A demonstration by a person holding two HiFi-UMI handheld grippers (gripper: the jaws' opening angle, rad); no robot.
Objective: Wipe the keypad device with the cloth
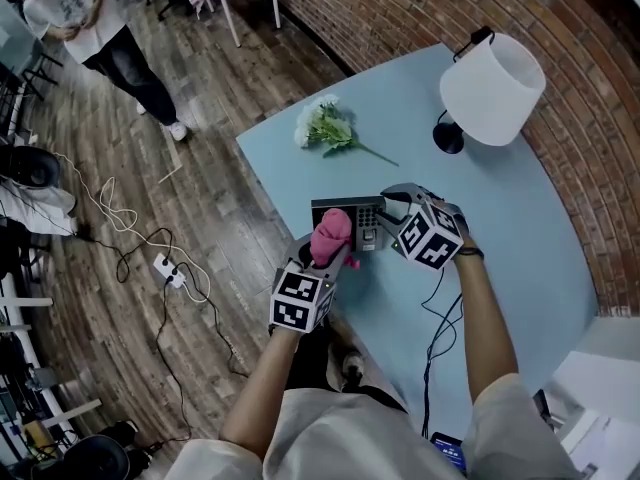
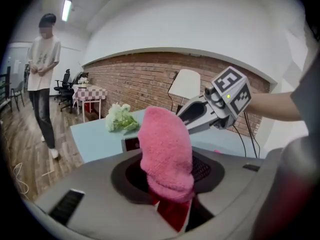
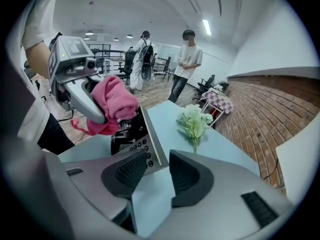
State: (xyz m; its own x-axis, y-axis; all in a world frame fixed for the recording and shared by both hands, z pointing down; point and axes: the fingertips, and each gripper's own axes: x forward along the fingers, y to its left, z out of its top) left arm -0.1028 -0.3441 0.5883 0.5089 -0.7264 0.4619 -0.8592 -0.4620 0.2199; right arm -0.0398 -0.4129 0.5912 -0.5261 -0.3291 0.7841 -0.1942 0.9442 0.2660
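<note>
The keypad device [image 1: 347, 211] lies on the light blue table [image 1: 520, 238] near its front edge, and its keys show in the right gripper view [image 3: 134, 140]. My left gripper [image 1: 325, 258] is shut on a bunched pink cloth [image 1: 332, 235], which stands up between its pads [image 2: 167, 154] over the device's near side. My right gripper [image 1: 388, 206] is at the device's right end. Its jaws [image 3: 157, 171] stand open, with the device's corner just beside the left pad and only bare table in the gap.
White flowers [image 1: 322, 125] lie behind the device, and a white-shaded lamp [image 1: 492, 88] stands at the back right. A black cable [image 1: 436, 318] trails over the table by my right arm. A person [image 1: 95, 23] stands on the wooden floor, where a power strip [image 1: 166, 269] and cables lie.
</note>
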